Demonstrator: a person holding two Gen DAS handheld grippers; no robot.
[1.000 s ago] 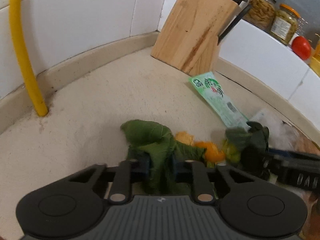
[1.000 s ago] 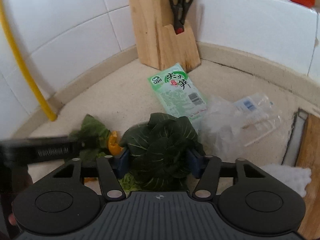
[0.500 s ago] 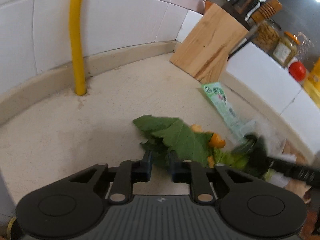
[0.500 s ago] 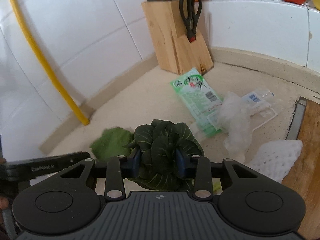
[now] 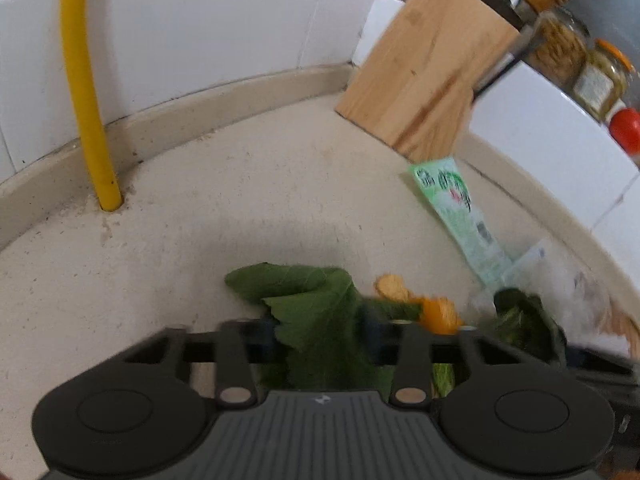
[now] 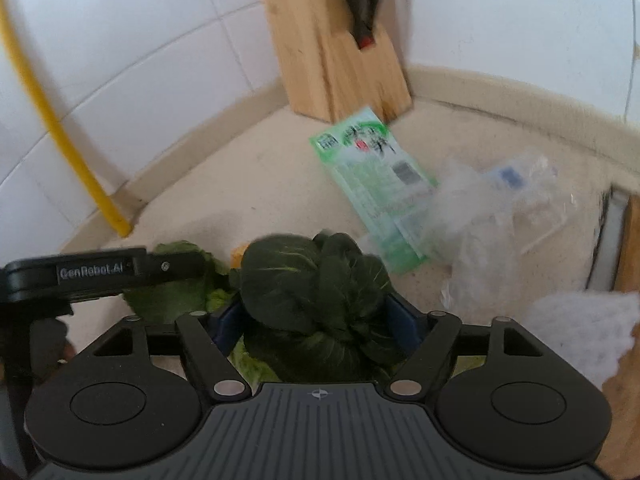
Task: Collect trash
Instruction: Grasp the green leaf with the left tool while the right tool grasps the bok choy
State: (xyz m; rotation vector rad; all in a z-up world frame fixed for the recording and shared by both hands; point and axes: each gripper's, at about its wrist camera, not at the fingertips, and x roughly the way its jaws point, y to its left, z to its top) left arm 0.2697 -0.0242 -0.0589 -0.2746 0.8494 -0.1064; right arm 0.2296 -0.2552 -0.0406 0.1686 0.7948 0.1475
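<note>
Left wrist view: left gripper (image 5: 322, 336) w/ fingers closing on a flat green leaf (image 5: 316, 312), leaf between the pads and pinched, blurry though. Leaf sits on the beige table (image 5: 248, 200), well in front of the wooden knife block (image 5: 428, 68) that stands in the tiled corner. Orange peel bits (image 5: 434, 308) just right of the leaf, touching the pile. Dark leafy bunch (image 5: 524, 320) further right, at the tip of the other gripper, which enters from the right edge. Green printed wrapper (image 5: 460, 216) lies flat between the knife block and that bunch; its far end is right at the block's base. Yellow pipe (image 5: 86, 92) goes into the table well left of the block, by the wall. Jars (image 5: 600, 80) and a red tomato (image 5: 626, 128) on the ledge right of the block. Right wrist view: right gripper (image 6: 316, 320) fingers spread wide and opening, dark leafy bunch (image 6: 316, 284) between them; can't tell if pads still press it. Left gripper (image 6: 176, 266) comes in from the left over the green leaf (image 6: 172, 300). Green wrapper (image 6: 372, 184) in front of the knife block (image 6: 332, 52), scissors (image 6: 364, 4) stuck in the block. Crumpled clear plastic (image 6: 492, 224) right of the wrapper, touching it. White foam net (image 6: 580, 328) nearer, far right, beside a wooden board (image 6: 634, 256).
</note>
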